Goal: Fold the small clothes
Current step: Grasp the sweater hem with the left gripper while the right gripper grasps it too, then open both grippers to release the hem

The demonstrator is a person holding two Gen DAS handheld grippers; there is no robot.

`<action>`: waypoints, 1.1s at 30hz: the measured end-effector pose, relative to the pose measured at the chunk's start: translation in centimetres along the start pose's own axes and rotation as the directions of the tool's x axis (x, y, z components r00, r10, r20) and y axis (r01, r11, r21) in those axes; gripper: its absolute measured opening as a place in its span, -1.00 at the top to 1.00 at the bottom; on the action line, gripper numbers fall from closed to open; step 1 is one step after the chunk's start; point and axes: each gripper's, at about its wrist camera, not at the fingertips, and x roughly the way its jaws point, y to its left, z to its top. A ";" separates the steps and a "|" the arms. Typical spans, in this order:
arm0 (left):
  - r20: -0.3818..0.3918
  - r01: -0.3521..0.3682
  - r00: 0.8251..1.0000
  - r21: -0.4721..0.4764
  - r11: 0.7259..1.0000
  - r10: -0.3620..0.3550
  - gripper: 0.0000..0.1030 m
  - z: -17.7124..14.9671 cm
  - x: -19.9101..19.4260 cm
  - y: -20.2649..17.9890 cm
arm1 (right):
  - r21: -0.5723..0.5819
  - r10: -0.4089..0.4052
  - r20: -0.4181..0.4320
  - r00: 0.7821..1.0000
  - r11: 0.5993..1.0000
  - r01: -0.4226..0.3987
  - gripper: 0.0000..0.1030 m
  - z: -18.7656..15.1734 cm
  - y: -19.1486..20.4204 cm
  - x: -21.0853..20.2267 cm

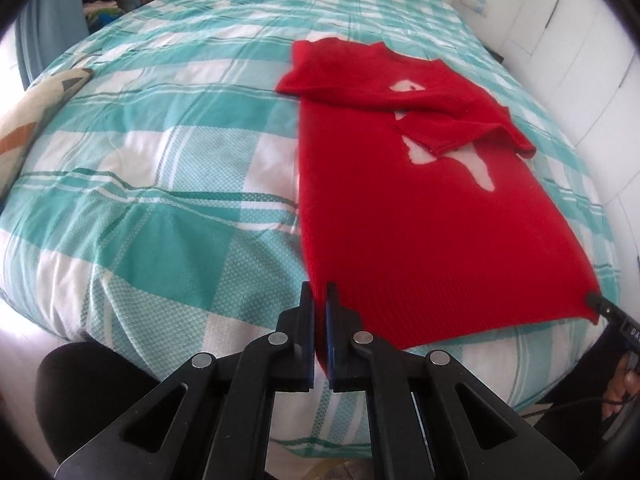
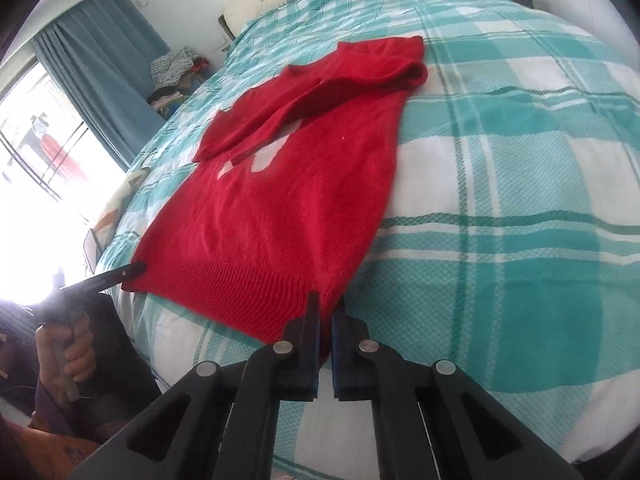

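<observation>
Both jaws pinch the red sweater's [image 1: 420,216] hem corners (sleeves folded).

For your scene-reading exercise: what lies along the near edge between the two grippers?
The red sweater's ribbed hem, in both wrist views; left gripper and right gripper each pinch one bottom corner.

A red sweater [image 1: 404,200] lies flat on the teal-and-white checked bedspread [image 1: 160,200], right of frame centre, sleeves folded across its chest. At lower centre the left gripper [image 1: 320,300] pinches the sweater's near hem corner. The right gripper [image 1: 596,302] touches the other hem corner at the right edge.
</observation>
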 end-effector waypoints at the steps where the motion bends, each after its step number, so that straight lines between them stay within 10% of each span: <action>1: 0.003 -0.010 1.000 0.008 1.000 0.010 0.96 -0.3 -0.4 -0.1 | -0.011 -0.014 0.008 1.000 1.000 0.014 0.93 -0.2 0.1 -1.4; 6: -0.095 -0.128 0.987 0.048 0.991 0.132 0.96 -1.8 4.1 -0.6 | -0.066 -0.132 -0.039 0.990 0.989 0.129 0.94 -1.7 0.2 -0.1; 14: -0.014 -0.205 0.978 0.100 0.974 0.208 0.83 -2.8 3.7 -1.7 | -0.059 -0.180 -0.033 0.983 0.982 0.178 0.93 -4.3 -1.9 2.8; 19: 0.038 -0.237 0.972 0.110 0.965 0.234 0.20 -2.8 0.0 -1.3 | -0.113 -0.203 -0.063 0.977 0.974 0.195 0.20 -4.3 -1.7 0.8; 24: 0.202 -0.257 0.947 0.015 0.966 0.248 0.01 -0.1 -5.3 0.1 | -0.224 -0.366 0.048 0.929 0.903 0.367 0.13 -2.1 -0.3 -5.4; 28: 0.295 -0.144 0.942 -0.068 0.987 0.158 -0.53 3.5 -4.8 -0.6 | -0.330 -0.286 0.149 0.946 0.888 0.321 0.08 3.3 6.0 -8.6; 33: 0.285 -0.117 0.945 -0.160 0.980 0.159 -0.61 4.7 2.0 -1.4 | -0.440 -0.135 0.115 0.984 0.881 0.172 -0.26 9.4 14.4 -2.7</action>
